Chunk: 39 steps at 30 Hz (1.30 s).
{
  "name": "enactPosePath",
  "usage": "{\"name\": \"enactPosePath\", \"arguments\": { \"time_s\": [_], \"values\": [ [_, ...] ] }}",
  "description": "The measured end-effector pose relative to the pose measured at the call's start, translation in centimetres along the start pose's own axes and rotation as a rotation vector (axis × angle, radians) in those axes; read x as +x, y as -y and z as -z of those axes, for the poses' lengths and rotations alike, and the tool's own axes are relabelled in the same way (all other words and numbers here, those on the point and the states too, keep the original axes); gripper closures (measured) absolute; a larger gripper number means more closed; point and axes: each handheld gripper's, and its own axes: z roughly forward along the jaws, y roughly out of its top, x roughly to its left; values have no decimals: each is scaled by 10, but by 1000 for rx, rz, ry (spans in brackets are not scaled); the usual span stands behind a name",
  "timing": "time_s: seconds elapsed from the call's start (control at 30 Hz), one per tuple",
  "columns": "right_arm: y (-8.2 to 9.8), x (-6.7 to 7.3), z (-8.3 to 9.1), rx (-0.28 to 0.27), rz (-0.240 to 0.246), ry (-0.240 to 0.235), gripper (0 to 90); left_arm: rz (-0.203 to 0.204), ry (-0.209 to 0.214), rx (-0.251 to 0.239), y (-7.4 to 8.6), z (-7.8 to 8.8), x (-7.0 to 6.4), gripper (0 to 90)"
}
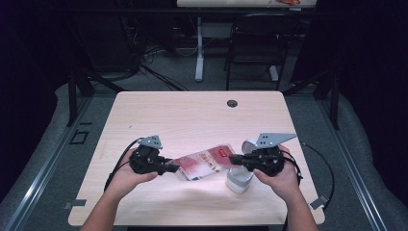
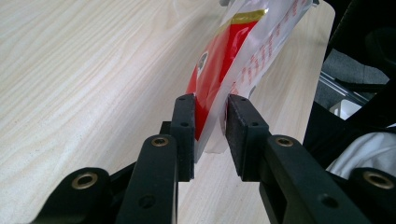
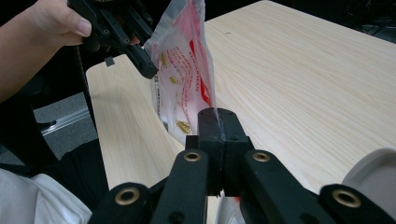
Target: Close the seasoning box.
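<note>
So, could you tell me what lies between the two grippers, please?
In the high view, the red-and-clear plastic bag spans from the left gripper to the right gripper.

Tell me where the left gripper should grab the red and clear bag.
Grip the flat edge of the bag nearest the left gripper, coming in level from the bag's left end. That edge already sits between the open jaws, thin and upright, while the right gripper pinches the opposite end.

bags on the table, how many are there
1: a red and clear plastic bag held above the table between the left hand-held gripper and the right hand-held gripper. More could lie hidden behind the white container.
</note>
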Motion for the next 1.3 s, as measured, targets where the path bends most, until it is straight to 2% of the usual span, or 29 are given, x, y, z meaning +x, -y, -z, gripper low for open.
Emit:
{"name": "enactPosePath", "arguments": {
  "time_s": [0.4, 0.6, 0.63, 0.67, 0.73, 0.8, 0.83, 0.97, 1.0, 1.13, 1.2, 1.27, 1.3],
  "values": [
    [-3, 4, -6, 12, 15, 3, 900, -9, -29, 11, 9, -5, 0, 725],
    [-8, 6, -10, 24, 28, 3, 900, 3, -31, 20, 14, -8, 4, 725],
    [-10, 7, -11, 28, 32, 4, 900, 6, -52, 23, 14, -8, 4, 724],
    [-12, 7, -12, 28, 36, 4, 900, 5, -43, 28, 15, -9, 5, 724],
    [-15, 8, -14, 31, 43, 4, 900, 7, -65, 28, 16, -9, 5, 724],
    [-16, 8, -15, 27, 39, 5, 900, 12, -55, 21, 17, -10, 7, 724],
    [-17, 8, -16, 22, 34, 5, 900, 12, -71, 24, 17, -10, 6, 724],
    [-19, 6, -19, 29, 26, 5, 900, 19, -72, 23, 19, -12, 8, 724],
    [-20, 7, -19, 32, 29, 6, 900, 19, -60, 23, 20, -12, 9, 724],
    [-26, 9, -23, 38, 34, 5, 900, 22, -81, 36, 22, -16, 10, 724],
    [-28, 10, -25, 44, 40, 6, 900, 31, -64, 33, 24, -18, 12, 724],
    [-30, 10, -26, 54, 44, 8, 900, 32, -78, 40, 25, -20, 14, 721],
    [-30, 11, -28, 54, 45, 9, 900, 36, -66, 38, 26, -20, 15, 719]
  ]
}}
